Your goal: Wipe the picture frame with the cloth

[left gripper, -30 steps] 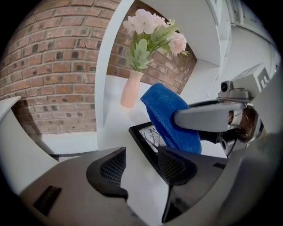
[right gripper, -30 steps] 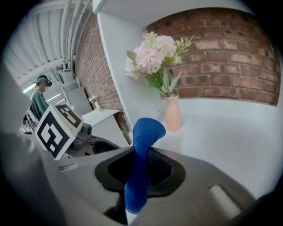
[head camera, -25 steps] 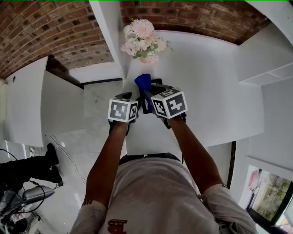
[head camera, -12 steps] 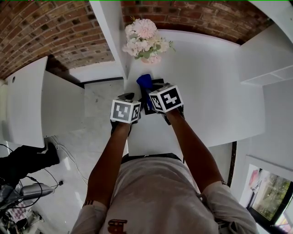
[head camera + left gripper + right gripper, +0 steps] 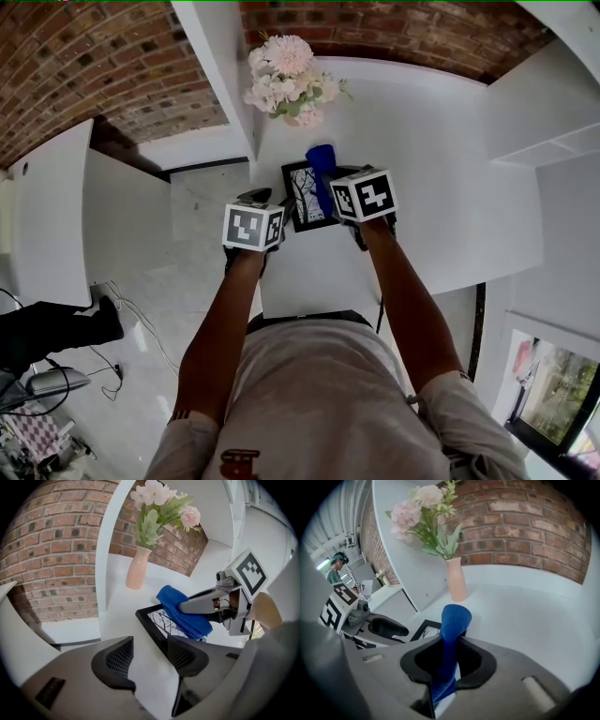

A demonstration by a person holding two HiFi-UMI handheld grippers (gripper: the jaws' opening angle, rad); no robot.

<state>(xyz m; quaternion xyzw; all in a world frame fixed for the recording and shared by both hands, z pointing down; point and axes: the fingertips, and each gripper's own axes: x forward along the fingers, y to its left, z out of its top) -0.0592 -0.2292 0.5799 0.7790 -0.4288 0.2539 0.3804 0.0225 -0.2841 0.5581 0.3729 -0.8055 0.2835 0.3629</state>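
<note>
The black picture frame (image 5: 302, 195) lies flat on the white table (image 5: 441, 187), with a tree print under its glass. My right gripper (image 5: 330, 183) is shut on the blue cloth (image 5: 321, 159), which hangs over the frame's right side. In the left gripper view the cloth (image 5: 182, 610) rests on the frame (image 5: 157, 620) under the right gripper (image 5: 206, 604). My left gripper (image 5: 150, 657) stands open at the frame's near left corner, and its right jaw covers that corner. From the right gripper view, the cloth (image 5: 452, 620) sticks up between the jaws of the right gripper (image 5: 447, 656).
A pink vase of flowers (image 5: 286, 80) stands just behind the frame, beside a white partition (image 5: 225, 66) and the brick wall (image 5: 394, 33). The table's left edge drops to the floor (image 5: 178, 244). White shelves (image 5: 553, 141) are at the right.
My right gripper has carried the cloth from the frame's left side to its right side, uncovering the print. The left gripper has hardly moved.
</note>
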